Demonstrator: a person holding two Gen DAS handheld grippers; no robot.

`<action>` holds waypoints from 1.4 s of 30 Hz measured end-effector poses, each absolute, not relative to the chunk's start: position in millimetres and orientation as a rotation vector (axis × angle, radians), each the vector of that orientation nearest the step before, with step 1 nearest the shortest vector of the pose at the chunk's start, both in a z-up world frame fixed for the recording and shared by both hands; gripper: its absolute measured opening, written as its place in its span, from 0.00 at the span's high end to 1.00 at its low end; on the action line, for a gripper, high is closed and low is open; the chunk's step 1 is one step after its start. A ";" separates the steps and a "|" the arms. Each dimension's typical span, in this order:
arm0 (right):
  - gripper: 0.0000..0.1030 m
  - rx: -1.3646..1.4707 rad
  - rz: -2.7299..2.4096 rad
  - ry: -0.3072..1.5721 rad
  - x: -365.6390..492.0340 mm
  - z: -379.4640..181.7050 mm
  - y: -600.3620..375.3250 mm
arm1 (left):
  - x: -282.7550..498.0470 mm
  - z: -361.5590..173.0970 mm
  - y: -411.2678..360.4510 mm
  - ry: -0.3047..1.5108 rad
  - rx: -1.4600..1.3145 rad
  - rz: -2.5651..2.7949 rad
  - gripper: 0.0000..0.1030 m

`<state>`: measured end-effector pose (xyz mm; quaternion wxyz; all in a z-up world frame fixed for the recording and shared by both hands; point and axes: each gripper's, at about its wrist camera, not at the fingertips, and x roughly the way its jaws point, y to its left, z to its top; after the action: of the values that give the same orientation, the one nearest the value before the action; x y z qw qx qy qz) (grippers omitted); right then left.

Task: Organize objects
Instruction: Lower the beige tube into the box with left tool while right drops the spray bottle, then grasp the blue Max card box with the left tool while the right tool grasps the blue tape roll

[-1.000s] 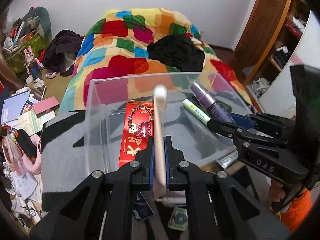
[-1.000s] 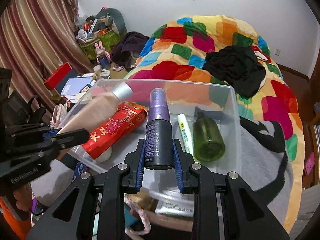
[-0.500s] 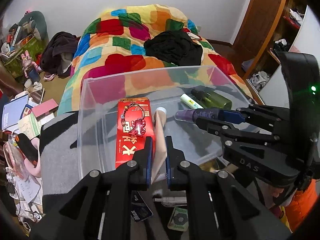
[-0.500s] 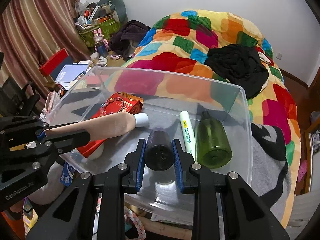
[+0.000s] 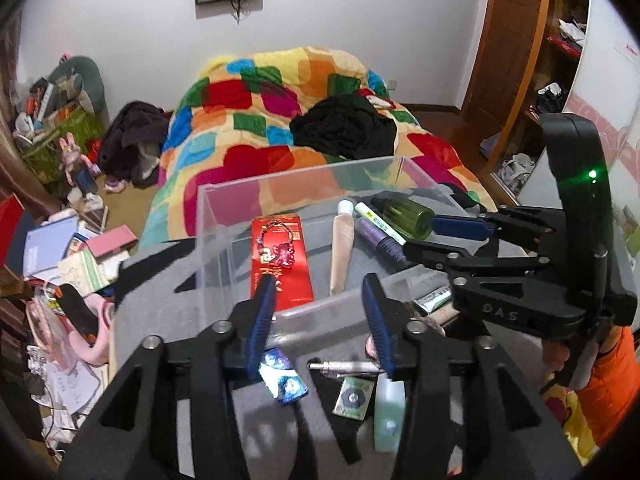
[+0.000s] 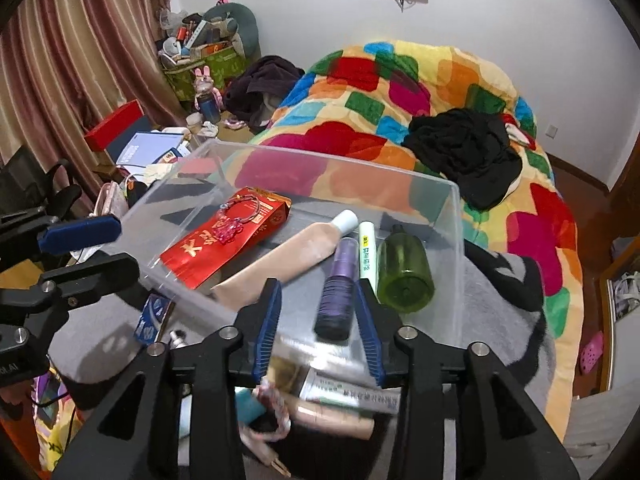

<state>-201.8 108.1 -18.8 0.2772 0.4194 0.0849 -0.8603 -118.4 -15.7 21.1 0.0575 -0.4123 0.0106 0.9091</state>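
My left gripper [image 5: 320,320] is opening with nothing between its jaws, hanging over the near wall of the clear bin [image 5: 296,180]. Going left to right inside the bin: the red packet [image 5: 282,264] with a pink charm on it, then the beige tube [image 5: 342,252], lying free with its white cap at the far end and its crimped tail toward me, then the purple bottle [image 6: 340,292], the white stick [image 6: 366,252] and the green bottle [image 6: 404,272]. All of them lie with their long axes running near to far. My right gripper [image 6: 320,328] is opening too; the purple bottle sits in line between its jaws (cap pointing away), but the pads stand clear of it. What remains to sort, I judge, lies loose on the grey cloth near me, below both grippers: a small silver bottle [image 5: 344,366] lying crosswise under the left, flattened tubes [image 6: 348,396] under the right.
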 end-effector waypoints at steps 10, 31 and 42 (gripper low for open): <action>0.46 1.044 -2.366 0.170 -165.3 0.8 138.6 | -79.5 13.6 -23.4 0.037 -1.243 2.787 0.43; 0.64 1.099 -2.179 0.274 -144.1 -58.7 95.2 | -90.1 -75.7 -49.2 -0.215 -1.536 2.731 0.43; 0.77 1.061 -2.144 0.329 -133.1 -62.7 90.5 | -82.6 -77.0 -58.3 -0.178 -1.519 2.816 0.73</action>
<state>-133.1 90.5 -62.7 0.3552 0.4108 0.1274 -0.8300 -82.6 -58.3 -77.0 -0.0315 -0.4739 -0.0555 0.8783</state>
